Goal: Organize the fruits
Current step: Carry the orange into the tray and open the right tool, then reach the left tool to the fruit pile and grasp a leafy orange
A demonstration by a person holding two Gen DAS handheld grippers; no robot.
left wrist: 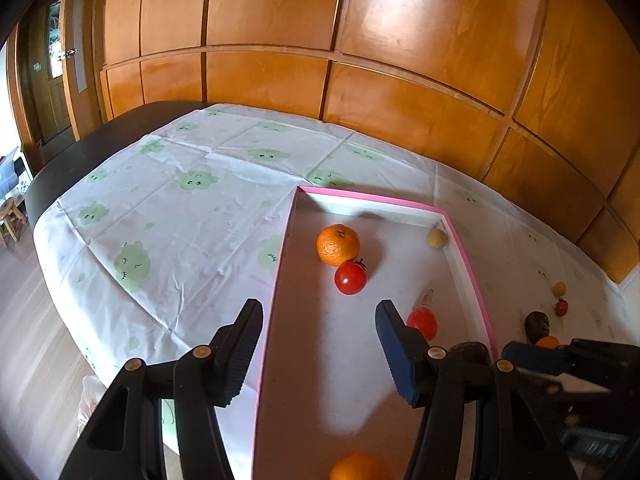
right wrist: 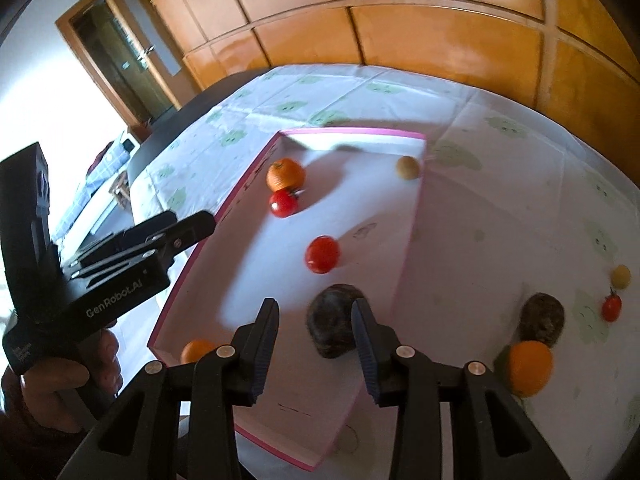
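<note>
A white box with a pink rim [right wrist: 236, 200] lies on the tablecloth. Inside it are an orange [right wrist: 285, 174], two tomatoes [right wrist: 283, 203] [right wrist: 322, 254], a small yellowish fruit [right wrist: 408, 167], a dark round fruit [right wrist: 334, 320] and a second orange [right wrist: 196, 350] at the near corner. My right gripper [right wrist: 316, 306] hovers open over the box; the dark fruit lies just beyond it, partly behind the right finger, with no pad pressing on it. My left gripper [left wrist: 320, 308] stands open and empty astride the box's left wall [left wrist: 280, 272].
On the cloth to the right of the box lie another dark fruit [right wrist: 542, 318], an orange [right wrist: 530, 366], a small tomato [right wrist: 612, 306] and a small yellow fruit [right wrist: 621, 275]. Wooden panels stand behind the table. A person's hand [right wrist: 60, 376] holds the left gripper's handle.
</note>
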